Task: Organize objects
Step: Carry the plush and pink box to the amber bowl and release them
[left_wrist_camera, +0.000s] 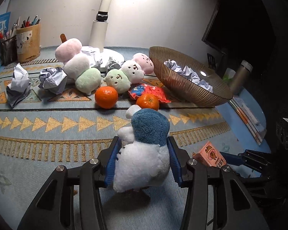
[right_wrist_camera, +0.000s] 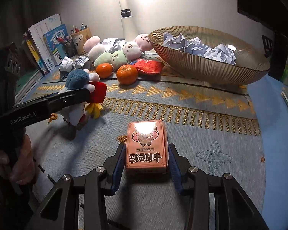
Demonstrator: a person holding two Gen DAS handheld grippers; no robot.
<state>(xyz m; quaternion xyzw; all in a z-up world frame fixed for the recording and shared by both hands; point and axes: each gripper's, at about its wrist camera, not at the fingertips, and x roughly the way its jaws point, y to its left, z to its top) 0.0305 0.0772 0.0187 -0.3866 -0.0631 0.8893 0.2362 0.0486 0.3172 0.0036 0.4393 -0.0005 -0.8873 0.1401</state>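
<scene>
Biggest thing on my feed is the patterned cloth over the table (left_wrist_camera: pixel 48 134), then the ribbed gold bowl (left_wrist_camera: pixel 182 88) sitting tilted on the right side. I count at least four crumpled paper balls inside the bowl (right_wrist_camera: pixel 197 48), and roughly four more paper wads loose on the table (left_wrist_camera: pixel 51 79) near the lamp base (left_wrist_camera: pixel 113 54). Two three-ball dango plushies lie side by side: the plain one (left_wrist_camera: pixel 80 67) and the one with faces (left_wrist_camera: pixel 124 74). Two oranges in front of them, left orange (left_wrist_camera: pixel 106 97) and right orange (left_wrist_camera: pixel 147 101), with a red snack packet (left_wrist_camera: pixel 151 92) just behind the right one.

My left gripper (left_wrist_camera: pixel 143 163) is clamped on a blue-and-white plush (left_wrist_camera: pixel 146 147), pads pressing both its sides. My right gripper (right_wrist_camera: pixel 146 164) is closed on a pink card box (right_wrist_camera: pixel 146 147), held flat just above the cloth.

The right wrist view shows the plush's red front and yellow feet (right_wrist_camera: pixel 95 108), plus the books (right_wrist_camera: pixel 46 44) at the back left; the left wrist view only gets the plush's back. The left view catches the thermos (left_wrist_camera: pixel 240 74) behind the bowl, and both pen holders (left_wrist_camera: pixel 27 42) clearly.
</scene>
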